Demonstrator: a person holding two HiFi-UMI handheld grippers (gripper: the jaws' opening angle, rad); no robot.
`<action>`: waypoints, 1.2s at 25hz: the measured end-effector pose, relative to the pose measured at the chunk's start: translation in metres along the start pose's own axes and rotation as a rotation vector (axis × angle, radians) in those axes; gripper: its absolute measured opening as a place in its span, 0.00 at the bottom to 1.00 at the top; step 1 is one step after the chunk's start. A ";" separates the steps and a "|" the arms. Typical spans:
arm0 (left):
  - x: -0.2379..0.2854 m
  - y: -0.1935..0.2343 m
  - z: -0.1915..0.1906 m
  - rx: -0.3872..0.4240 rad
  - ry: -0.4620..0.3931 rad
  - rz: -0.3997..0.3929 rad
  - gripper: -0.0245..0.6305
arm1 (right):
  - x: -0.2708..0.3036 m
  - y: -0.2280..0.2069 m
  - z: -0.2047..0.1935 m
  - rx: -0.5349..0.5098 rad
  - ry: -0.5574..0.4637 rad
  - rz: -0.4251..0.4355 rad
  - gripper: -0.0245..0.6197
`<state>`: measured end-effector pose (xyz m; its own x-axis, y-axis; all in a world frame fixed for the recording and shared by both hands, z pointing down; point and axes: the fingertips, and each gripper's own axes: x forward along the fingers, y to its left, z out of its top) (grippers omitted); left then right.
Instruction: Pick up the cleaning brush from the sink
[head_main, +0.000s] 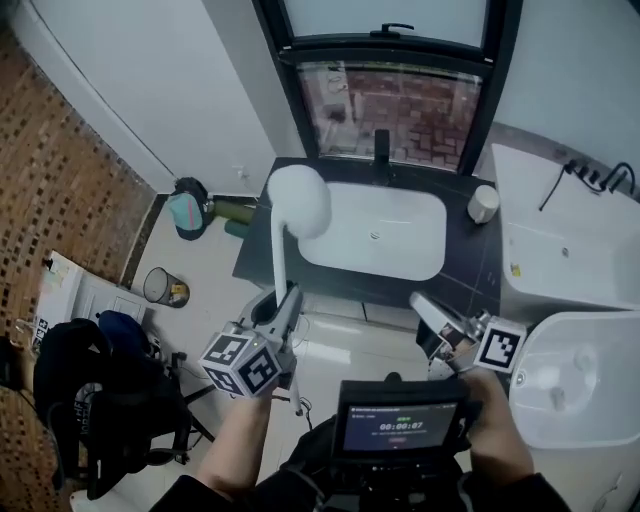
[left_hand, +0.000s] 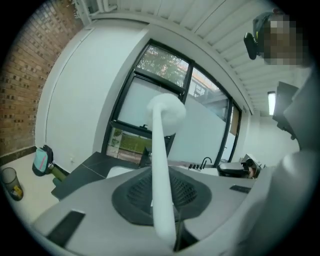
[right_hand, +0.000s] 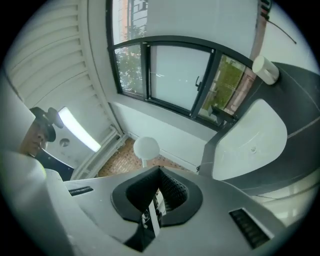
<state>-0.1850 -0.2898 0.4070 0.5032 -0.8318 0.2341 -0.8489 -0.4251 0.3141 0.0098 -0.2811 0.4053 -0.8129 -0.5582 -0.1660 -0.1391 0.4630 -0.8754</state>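
Note:
The cleaning brush (head_main: 299, 200) is white, with a round head on a long straight handle. My left gripper (head_main: 284, 300) is shut on the lower end of the handle and holds the brush up, its head over the left rim of the white sink (head_main: 420, 225). In the left gripper view the brush (left_hand: 161, 150) stands up between the jaws of that gripper (left_hand: 165, 225), in front of the window. My right gripper (head_main: 426, 306) hangs to the right, near the sink's front edge, jaws together with nothing in them. In the right gripper view the brush head (right_hand: 146, 148) shows beyond that gripper (right_hand: 152, 212), with the sink (right_hand: 250, 135) to the right.
A black faucet (head_main: 381, 146) stands behind the basin on the dark counter (head_main: 258, 245). A white cup (head_main: 483, 203) sits at the counter's right end. A bathtub (head_main: 565, 255) lies at the right. A small bin (head_main: 160, 287) is on the floor at the left.

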 end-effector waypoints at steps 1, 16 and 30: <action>-0.020 -0.003 -0.003 0.002 -0.024 -0.011 0.13 | -0.005 0.014 -0.012 -0.038 -0.007 -0.006 0.02; -0.280 -0.123 -0.019 0.120 -0.288 -0.033 0.13 | -0.147 0.169 -0.187 -0.405 -0.060 -0.175 0.02; -0.382 -0.294 -0.076 0.131 -0.357 0.011 0.13 | -0.312 0.252 -0.224 -0.875 -0.017 -0.355 0.02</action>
<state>-0.1156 0.1801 0.2950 0.4256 -0.8987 -0.1062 -0.8788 -0.4384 0.1882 0.1018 0.1642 0.3382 -0.6346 -0.7721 0.0323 -0.7572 0.6130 -0.2255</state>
